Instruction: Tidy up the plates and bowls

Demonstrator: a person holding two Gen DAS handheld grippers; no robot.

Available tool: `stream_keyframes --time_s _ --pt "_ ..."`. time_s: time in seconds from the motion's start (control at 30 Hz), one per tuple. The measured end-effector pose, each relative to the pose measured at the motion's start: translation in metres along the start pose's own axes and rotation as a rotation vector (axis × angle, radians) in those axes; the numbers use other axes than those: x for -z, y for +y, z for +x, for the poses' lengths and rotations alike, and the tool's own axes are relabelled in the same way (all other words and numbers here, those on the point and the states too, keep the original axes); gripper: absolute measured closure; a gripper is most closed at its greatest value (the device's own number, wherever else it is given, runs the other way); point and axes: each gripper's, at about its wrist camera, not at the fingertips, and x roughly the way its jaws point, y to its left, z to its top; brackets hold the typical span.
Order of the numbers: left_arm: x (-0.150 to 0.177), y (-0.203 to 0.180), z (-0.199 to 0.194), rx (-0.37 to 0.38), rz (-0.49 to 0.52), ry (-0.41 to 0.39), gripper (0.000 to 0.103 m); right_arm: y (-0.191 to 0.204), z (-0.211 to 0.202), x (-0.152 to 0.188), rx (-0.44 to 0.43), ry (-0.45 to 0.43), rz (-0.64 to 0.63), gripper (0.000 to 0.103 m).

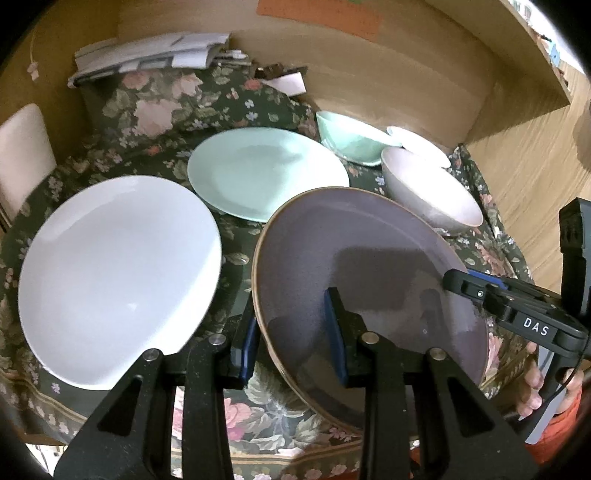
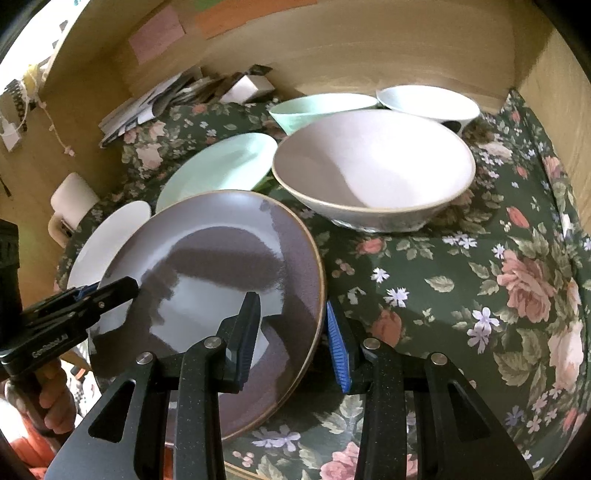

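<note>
The white plate (image 2: 110,236) lies mostly hidden behind the purple plate (image 2: 221,280) in the right wrist view; the white bowl (image 1: 417,146) is half covered by the pink bowl (image 1: 432,188) in the left wrist view, and the hand (image 1: 530,380) is cut off at the edge

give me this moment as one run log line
left gripper: shut on purple plate rim | right gripper: shut on opposite rim | plate: tilted above floral cloth

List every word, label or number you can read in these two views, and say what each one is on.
"DAS": white letters on the black body of the right gripper, left wrist view.
"GenRobot.AI", small and only roughly legible: on the body of the left gripper, right wrist view.
Coloured paper notes on the wooden back wall: no legible writing.
</note>
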Motion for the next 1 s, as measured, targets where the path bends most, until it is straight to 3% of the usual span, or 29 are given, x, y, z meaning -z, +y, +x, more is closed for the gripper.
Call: stream_keyframes --time_s 0.3,0.73,0.87,1.0 --pt "0.001 0.0 0.021 0.012 -0.006 0.044 0.069 -0.006 0.005 0.0 0.022 0.016 0.014 0.071" --pt "-0.003 -0.006 0.03 -0.009 0.029 0.044 0.068 -0.004 0.002 -0.002 0.075 -0.005 -0.02 0.069" --pt "-0.004 -0.005 0.028 -0.021 0.036 0.037 0.068 -0.002 -0.006 -0.005 0.083 -0.026 -0.028 0.062" --pt "-0.008 -0.004 0.017 -0.035 0.045 -0.001 0.056 0.002 -0.017 -0.009 0.079 -0.064 -0.037 0.055"
